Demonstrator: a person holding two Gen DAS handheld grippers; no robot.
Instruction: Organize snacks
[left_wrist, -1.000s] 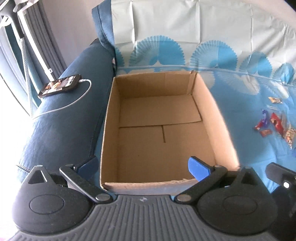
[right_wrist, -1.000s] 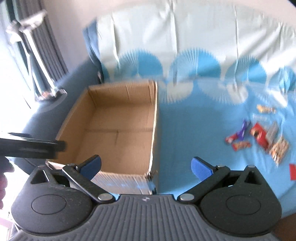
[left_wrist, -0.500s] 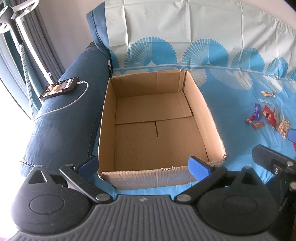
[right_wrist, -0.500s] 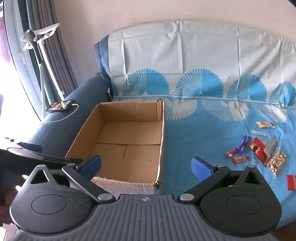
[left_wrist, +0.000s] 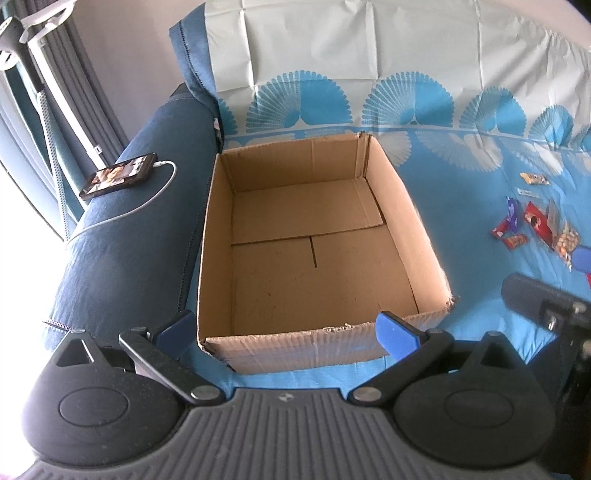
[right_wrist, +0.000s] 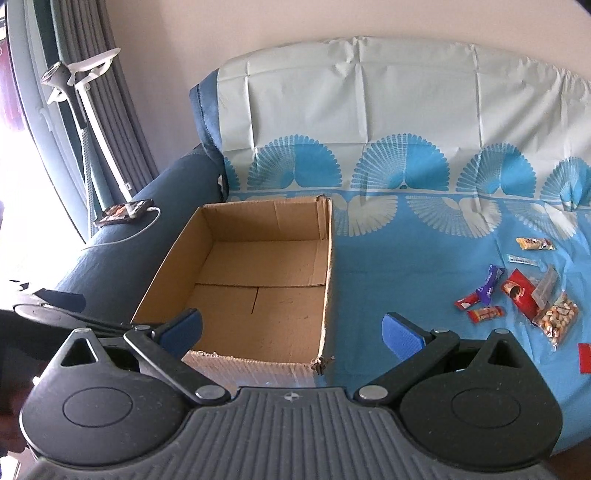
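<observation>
Both handheld grippers have drawn back from the open brown cardboard box (left_wrist: 314, 240) since a second ago, the left gripper (left_wrist: 286, 330) holding its blue-padded fingers apart and bare on either side of the box's near wall. From the right gripper (right_wrist: 291, 328), fingers likewise spread and holding nothing, the box lies ahead between its fingertips, while the scattered small snack packets (right_wrist: 517, 295) lie well right of its right finger on the blue fan-patterned sofa cover (right_wrist: 406, 266). Only the left view looks squarely down onto the box's bare floor and clearly shows the black smartphone (left_wrist: 118, 175) charging on the dark blue sofa arm (left_wrist: 129, 258), beyond its left finger.
</observation>
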